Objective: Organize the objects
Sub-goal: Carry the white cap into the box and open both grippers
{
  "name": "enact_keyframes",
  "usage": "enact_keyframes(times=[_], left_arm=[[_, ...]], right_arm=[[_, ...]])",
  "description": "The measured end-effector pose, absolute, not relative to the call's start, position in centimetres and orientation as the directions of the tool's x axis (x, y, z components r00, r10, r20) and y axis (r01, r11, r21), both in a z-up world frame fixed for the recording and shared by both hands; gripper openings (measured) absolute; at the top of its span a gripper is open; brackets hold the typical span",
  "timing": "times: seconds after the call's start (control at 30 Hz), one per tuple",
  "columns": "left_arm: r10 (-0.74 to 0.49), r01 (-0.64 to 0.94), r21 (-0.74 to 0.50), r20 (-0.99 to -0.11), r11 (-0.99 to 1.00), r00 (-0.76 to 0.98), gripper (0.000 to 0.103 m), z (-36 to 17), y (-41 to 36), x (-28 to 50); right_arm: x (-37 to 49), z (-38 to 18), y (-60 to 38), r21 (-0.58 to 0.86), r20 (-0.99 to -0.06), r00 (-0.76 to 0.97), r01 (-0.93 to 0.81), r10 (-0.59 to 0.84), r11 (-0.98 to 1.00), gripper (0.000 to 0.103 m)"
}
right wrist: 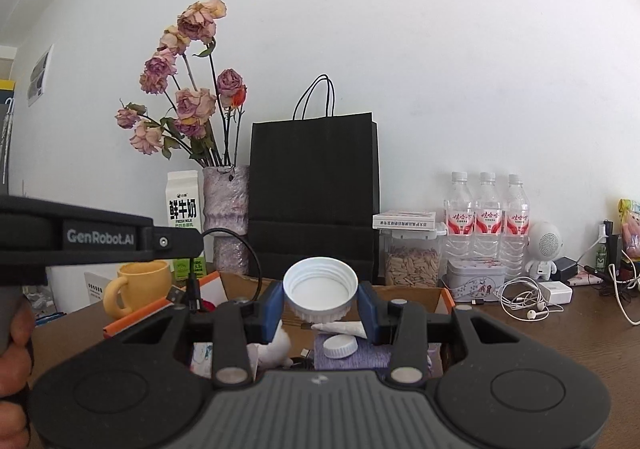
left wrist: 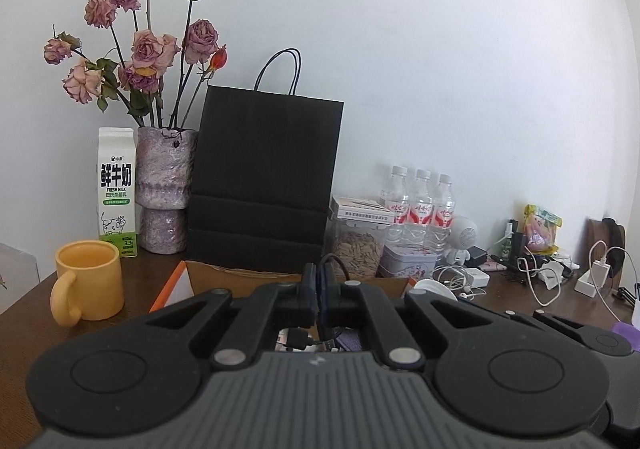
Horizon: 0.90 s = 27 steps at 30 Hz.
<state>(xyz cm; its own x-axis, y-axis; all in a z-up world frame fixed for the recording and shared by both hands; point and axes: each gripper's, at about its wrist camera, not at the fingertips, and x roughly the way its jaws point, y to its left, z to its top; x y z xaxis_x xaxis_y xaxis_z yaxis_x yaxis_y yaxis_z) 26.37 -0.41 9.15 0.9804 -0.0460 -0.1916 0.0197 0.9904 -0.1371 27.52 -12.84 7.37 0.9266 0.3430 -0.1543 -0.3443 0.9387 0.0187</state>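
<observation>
My right gripper (right wrist: pixel 320 299) is shut on a large white jar lid (right wrist: pixel 320 291), open side facing the camera, held above an open cardboard box (right wrist: pixel 442 299). The box holds a smaller white cap (right wrist: pixel 339 345), a white tube (right wrist: pixel 340 327) and a purple cloth (right wrist: pixel 356 357). My left gripper (left wrist: pixel 319 291) is shut on a thin black USB cable (left wrist: pixel 332 259); the cable's plug (left wrist: pixel 298 337) hangs over the same box (left wrist: pixel 240 273). In the right wrist view the left gripper's arm (right wrist: pixel 100 237) reaches in from the left with the cable (right wrist: pixel 224 233) looping down.
Yellow mug (left wrist: pixel 89 281), milk carton (left wrist: pixel 117 191), vase of dried roses (left wrist: pixel 164 189) and black paper bag (left wrist: pixel 266 177) stand behind the box. To the right: seed jar (right wrist: pixel 412 269), tin (right wrist: pixel 474 279), three water bottles (right wrist: pixel 486 217), white speaker (right wrist: pixel 544 247), earphones and chargers (right wrist: pixel 532 299).
</observation>
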Motion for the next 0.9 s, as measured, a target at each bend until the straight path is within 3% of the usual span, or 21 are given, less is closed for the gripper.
enact_keyframes(times=[0.33, 0.57, 0.63, 0.7, 0.73, 0.8, 0.9], left_arm=[[0.005, -0.038, -0.151, -0.208, 0.988, 0.978, 0.004, 8.1, 0.5, 30.5], [0.033, -0.075, -0.145, -0.272, 0.987, 0.962, 0.007, 6.6, 0.9, 32.0], [0.039, -0.083, -0.148, -0.28, 0.986, 0.959, 0.017, 6.4, 1.2, 32.1], [0.044, -0.091, -0.157, -0.28, 0.983, 0.959, 0.066, 6.3, 1.4, 32.0], [0.056, -0.101, -0.156, -0.267, 0.983, 0.962, 0.075, 6.2, 1.4, 31.8], [0.074, -0.11, -0.139, -0.245, 0.984, 0.967, 0.103, 6.3, 1.2, 31.5], [0.089, -0.12, -0.131, -0.217, 0.984, 0.972, 0.103, 6.3, 1.1, 31.2]], right_arm=[[32.3, 6.3, -10.8, 0.032, -0.19, 0.931, -0.312, 0.312, 0.95, 0.039], [33.2, 4.9, -10.7, 0.01, -0.243, 0.923, -0.305, 0.298, 0.952, 0.041], [33.2, 4.7, -10.8, 0.007, -0.251, 0.923, -0.3, 0.292, 0.954, 0.053], [32.9, 4.7, -11.0, 0.004, -0.239, 0.929, -0.29, 0.283, 0.957, 0.082], [32.7, 4.7, -11.0, 0.002, -0.228, 0.933, -0.285, 0.278, 0.958, 0.087], [32.3, 4.8, -11.4, 0.004, -0.197, 0.942, -0.276, 0.271, 0.961, 0.102], [32.1, 4.9, -11.8, 0.016, -0.183, 0.947, -0.266, 0.265, 0.964, 0.103]])
